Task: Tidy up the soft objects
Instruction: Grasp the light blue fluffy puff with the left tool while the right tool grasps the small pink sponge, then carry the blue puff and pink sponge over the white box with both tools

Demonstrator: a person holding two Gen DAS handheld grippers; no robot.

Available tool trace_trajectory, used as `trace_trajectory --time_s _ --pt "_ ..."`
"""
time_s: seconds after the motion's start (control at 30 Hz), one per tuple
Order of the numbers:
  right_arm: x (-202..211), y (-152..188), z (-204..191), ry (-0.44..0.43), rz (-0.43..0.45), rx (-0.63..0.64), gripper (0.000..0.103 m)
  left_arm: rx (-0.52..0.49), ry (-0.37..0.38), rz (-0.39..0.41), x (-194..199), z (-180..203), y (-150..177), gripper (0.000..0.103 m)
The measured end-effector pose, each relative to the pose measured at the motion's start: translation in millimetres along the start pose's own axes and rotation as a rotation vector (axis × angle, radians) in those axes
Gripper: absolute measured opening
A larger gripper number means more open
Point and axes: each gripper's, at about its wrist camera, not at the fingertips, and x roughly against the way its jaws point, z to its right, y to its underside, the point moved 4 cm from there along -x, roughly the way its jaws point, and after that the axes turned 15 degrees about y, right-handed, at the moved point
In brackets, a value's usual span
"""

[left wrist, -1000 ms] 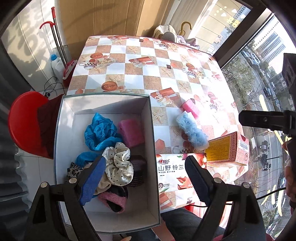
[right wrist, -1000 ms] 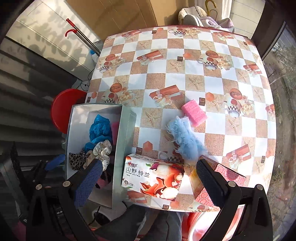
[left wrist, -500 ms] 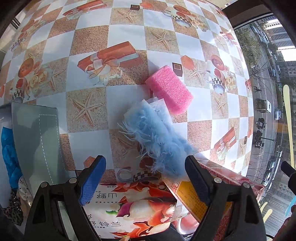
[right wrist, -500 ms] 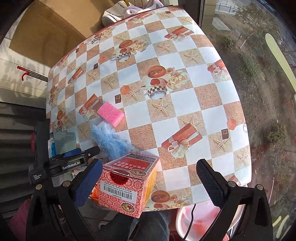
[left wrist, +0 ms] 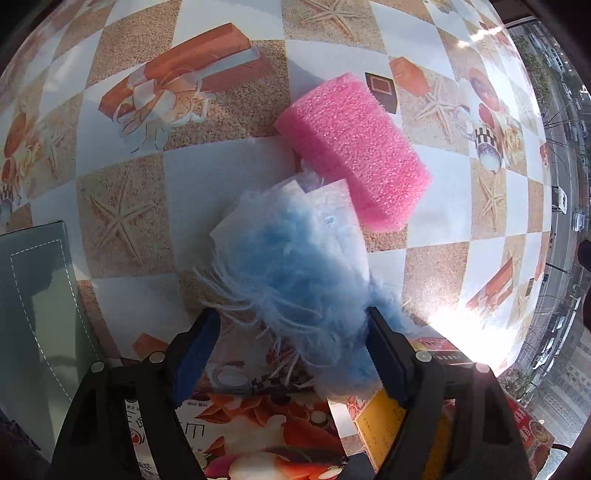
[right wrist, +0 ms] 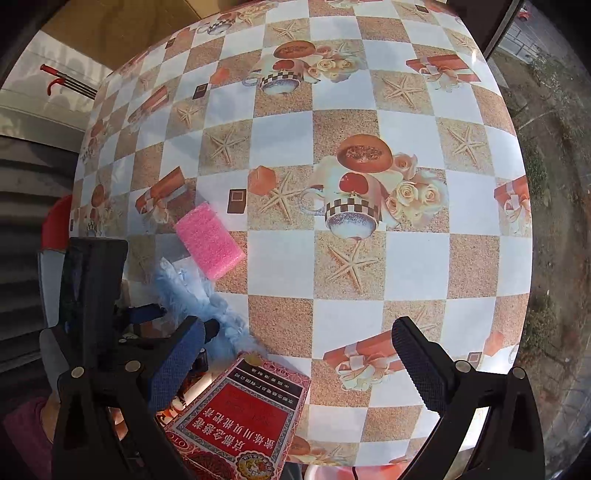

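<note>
Your left gripper is down low over the table with its jaws spread apart, one on each side of the fluffy blue object; the right finger touches its fuzz, but nothing is clamped. That fluffy blue piece lies on the checked tablecloth, its far end just touching the pink sponge, which sits a little farther and to the right. Nearer you stand a printed tissue box and a red patterned carton, both at the near edge of the table. At the left edge the wall of the grey storage box shows. Your right gripper hangs higher, fingers wide apart and holding nothing, above bare cloth printed with starfish, cups and gift parcels. To the right, beyond the window frame, you see ground outside; far left, a red stool and a red-handled pole against the wall.
</note>
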Motion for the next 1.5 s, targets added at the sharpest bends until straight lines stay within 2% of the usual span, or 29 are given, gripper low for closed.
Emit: trace_trajectory --time_s 0.03,0.07,0.1,0.3,0.43,0.53,0.63,0.7,0.73,0.8,0.83,0.93,1.1,1.3,1.5 --pt "-3.9 -5.1 -6.3 0.006 -0.001 0.026 0.102 -0.015 0.014 0.011 3.1 1.7 0.9 0.054" --pt "-7.7 -9.8 -12.7 0.009 0.000 0.050 0.102 -0.021 0.052 0.008 4.4 4.5 1.8 0.027" --pt "-11.7 -14.3 -18.9 0.008 0.001 0.071 0.102 -0.012 0.065 0.005 5.7 4.5 3.5 0.027" --pt "-36.7 -36.2 -58.2 -0.017 -0.017 0.178 0.102 -0.014 0.012 0.113 37.9 -5.4 16.5 0.026" --pt "-50.9 -46.1 -84.5 -0.038 -0.037 0.233 0.102 -0.015 -0.021 0.149 53.6 -10.8 26.7 0.026" --pt "-60.5 -50.7 -104.6 -0.020 -0.050 0.291 0.102 -0.002 -0.037 0.168 63.7 -17.6 34.0 0.026" --pt "-70.1 -51.6 -121.4 0.059 -0.058 0.379 0.100 0.004 -0.035 0.178 75.2 -10.5 36.9 0.026" --pt "-77.9 -49.4 -128.3 0.123 -0.074 0.436 0.075 -0.013 -0.042 0.184 78.5 -8.0 39.3 0.026" --pt "-77.4 -48.1 -130.1 0.154 -0.061 0.457 0.071 -0.027 -0.048 0.190 80.7 -5.9 40.8 0.026" --pt "-73.9 -45.3 -133.2 0.190 -0.025 0.505 0.044 -0.060 -0.066 0.202 86.9 -1.8 44.3 0.026" --pt "-72.0 -44.1 -133.0 0.193 -0.013 0.520 0.044 -0.073 -0.076 0.209 88.2 2.7 47.8 0.026" --pt "-60.3 -42.8 -118.5 0.119 -0.014 0.451 0.044 -0.102 -0.087 0.233 98.2 10.6 52.8 0.026" --pt "-15.7 -35.1 -68.8 0.075 0.068 0.302 0.044 -0.148 -0.086 0.276 122.5 11.6 57.7 0.026" --pt "39.8 -4.0 -14.4 0.022 0.132 0.094 0.044 -0.223 -0.075 0.336 142.7 22.9 62.3 0.026" --pt "82.9 42.7 -9.5 0.005 0.172 -0.045 0.044 -0.291 -0.071 0.375 165.2 15.4 85.2 0.026"
